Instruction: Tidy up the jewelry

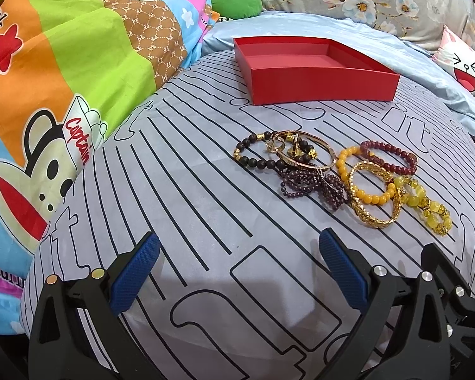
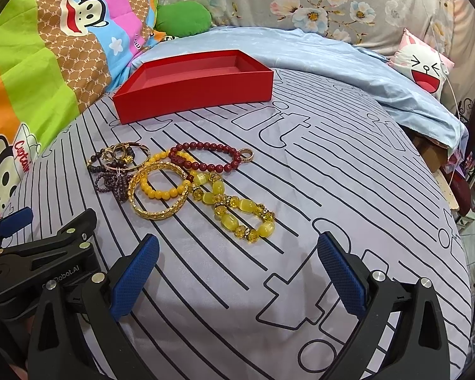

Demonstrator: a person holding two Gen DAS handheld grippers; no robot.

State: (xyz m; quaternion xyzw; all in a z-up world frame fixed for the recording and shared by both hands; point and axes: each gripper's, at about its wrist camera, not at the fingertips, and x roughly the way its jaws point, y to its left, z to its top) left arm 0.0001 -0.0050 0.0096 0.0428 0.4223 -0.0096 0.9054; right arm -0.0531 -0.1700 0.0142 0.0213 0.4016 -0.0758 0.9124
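Left gripper [image 1: 239, 272] is seen at the bottom of the left wrist view, fingers spread wide, nothing held; blue pads [image 1: 135, 274] are raised over the striped grey bedsheet [image 1: 174, 221]. Right gripper [image 2: 237, 272] is likewise spread wide and empty at the bottom of the right wrist view, blue pads [image 2: 134, 277] over the same sheet. The left gripper's black frame is also caught at lower left of the right wrist view, just beside the right gripper.

The jewelry is piled in a loose cluster, centre-right of the left wrist view and centre-left of the right wrist view, ahead of both grippers and touched by neither. A gold bangle [image 2: 156, 190] is laid over an orange bead bracelet [image 2: 161, 190]. A yellow bead bracelet [image 2: 237, 213] is nearest the right gripper. A dark red bead bracelet [image 2: 205, 155] lies behind it, with a small gold ring [image 2: 247, 155] at its right end. A dark bead bracelet [image 1: 259, 155], thin gold bangles [image 1: 310, 152] and a purple bead strand [image 1: 313, 186] are tangled at the left end of the cluster.

A red open box [image 1: 316, 72] is set beyond the cluster, upper centre, apart from it; its inside shows nothing. A cartoon monkey quilt [image 1: 63, 79] fills the left side; a floral fabric [image 2: 332, 0] runs along the top.
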